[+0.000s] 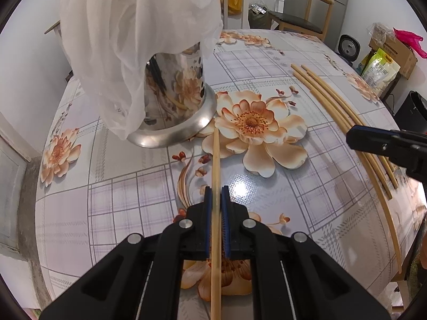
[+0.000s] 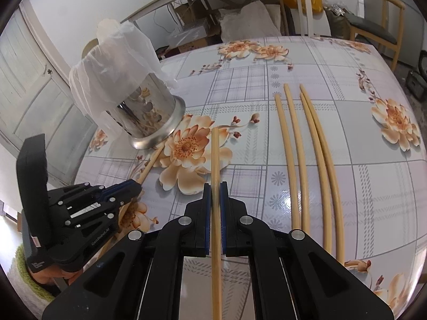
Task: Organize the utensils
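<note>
In the right wrist view, a metal holder (image 2: 152, 122) draped with a plastic bag (image 2: 117, 61) is set on the table (image 2: 240, 80) at the upper left of the frame. Four loose chopsticks (image 2: 307, 160) are laid side by side on the table at the right, well apart from the holder. A chopstick (image 2: 215, 165) is seen at centre between the right gripper (image 2: 215, 189) jaws, and another chopstick (image 2: 150, 164) is seen at lower left in the left gripper (image 2: 133, 185), its tip near the holder's base.

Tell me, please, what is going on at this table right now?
A person is sorting chopsticks with two handheld grippers. The left gripper is shut on one chopstick, its tip near the foot of the steel utensil holder, which is draped with a white plastic bag. The right gripper is shut on another chopstick. Four more chopsticks lie side by side on the floral tablecloth. Neither held chopstick is in the holder yet.
</note>
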